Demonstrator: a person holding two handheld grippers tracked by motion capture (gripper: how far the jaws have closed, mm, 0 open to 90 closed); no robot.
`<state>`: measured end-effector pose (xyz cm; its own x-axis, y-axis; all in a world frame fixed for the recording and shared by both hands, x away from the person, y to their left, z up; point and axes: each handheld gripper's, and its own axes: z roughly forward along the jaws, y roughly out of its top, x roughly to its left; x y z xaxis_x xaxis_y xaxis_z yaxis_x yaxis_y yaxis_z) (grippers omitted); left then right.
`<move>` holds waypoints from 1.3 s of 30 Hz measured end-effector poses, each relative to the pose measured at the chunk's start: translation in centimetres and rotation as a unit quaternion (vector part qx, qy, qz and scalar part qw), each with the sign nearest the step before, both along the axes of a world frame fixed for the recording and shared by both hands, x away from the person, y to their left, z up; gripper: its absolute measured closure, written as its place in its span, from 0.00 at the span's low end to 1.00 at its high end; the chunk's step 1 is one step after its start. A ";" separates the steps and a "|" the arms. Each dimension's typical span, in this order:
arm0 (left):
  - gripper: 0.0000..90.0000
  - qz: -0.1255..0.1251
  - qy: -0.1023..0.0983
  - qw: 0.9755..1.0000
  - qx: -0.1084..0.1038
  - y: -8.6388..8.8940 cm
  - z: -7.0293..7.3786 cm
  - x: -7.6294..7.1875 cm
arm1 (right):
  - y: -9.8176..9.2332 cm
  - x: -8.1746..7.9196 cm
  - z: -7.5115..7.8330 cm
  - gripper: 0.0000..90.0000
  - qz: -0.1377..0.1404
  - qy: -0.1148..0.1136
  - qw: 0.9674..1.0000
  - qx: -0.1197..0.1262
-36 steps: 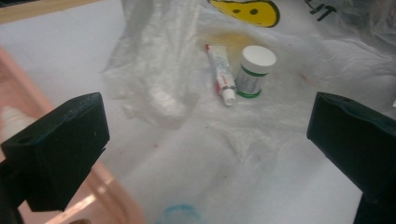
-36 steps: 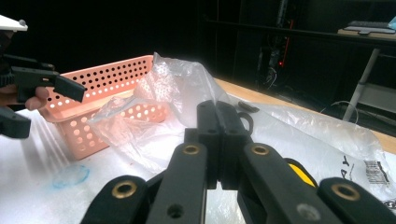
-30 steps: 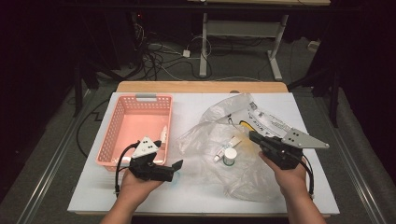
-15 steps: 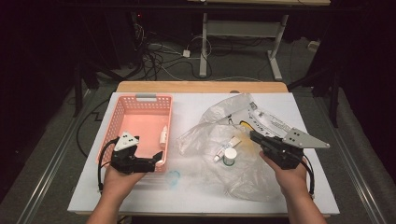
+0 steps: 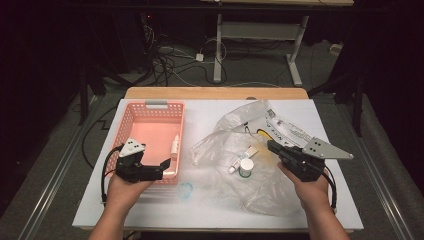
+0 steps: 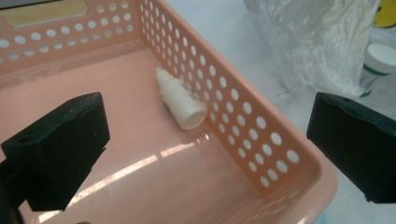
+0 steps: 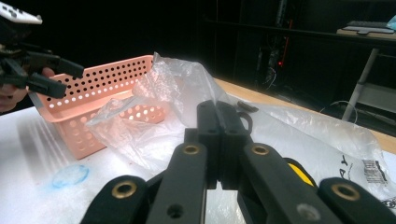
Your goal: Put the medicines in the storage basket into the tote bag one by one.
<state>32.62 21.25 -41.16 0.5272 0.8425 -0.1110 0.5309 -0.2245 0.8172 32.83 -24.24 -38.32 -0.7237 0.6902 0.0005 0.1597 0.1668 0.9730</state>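
My left gripper [image 5: 165, 164] hovers at the front right corner of the pink basket [image 5: 131, 122], jaws wide open and empty. Seen from the left gripper [image 6: 208, 116], a small white bottle [image 6: 181, 100] lies inside against the basket wall [image 6: 243, 121]. A clear plastic bag [image 5: 225, 150] is spread out at centre right. A white jar with a green band [image 5: 246, 167] and a small tube [image 5: 233, 165] lie in it. My right gripper [image 5: 272, 146] rests at the bag's right side, jaws shut [image 7: 218, 109] against the film [image 7: 173, 88]. I cannot tell whether film is pinched.
A pale blue ring [image 5: 186, 190] lies on the white table [image 5: 210, 215] in front of the basket. A yellow item [image 5: 262, 133] and a printed label sit in the bag's far part. Cables and desk legs stand on the floor beyond the table.
My left gripper has moved left, from the table in front of the bag to the basket's front edge, uncovering the blue ring. The right gripper and bag have stayed put.
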 end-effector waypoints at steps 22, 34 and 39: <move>0.00 -0.005 -0.005 1.000 -0.017 -1.2 2.2 5.1 | 0.1 0.1 -0.1 1.00 0.003 -0.001 1.000 -0.005; 0.00 0.002 0.053 0.999 0.011 -1.4 1.2 8.7 | 0.0 0.0 0.1 1.00 0.003 -0.005 1.000 0.000; 0.00 0.009 0.090 0.995 0.029 -1.1 0.4 9.9 | -0.1 0.0 0.2 1.00 0.002 -0.004 1.000 0.002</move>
<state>42.49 20.18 -40.75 0.4880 0.8592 -0.1538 0.6725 -0.2577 0.6938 32.83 -24.35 -38.16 -0.7263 0.6874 -0.0033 0.1508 0.1641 0.9749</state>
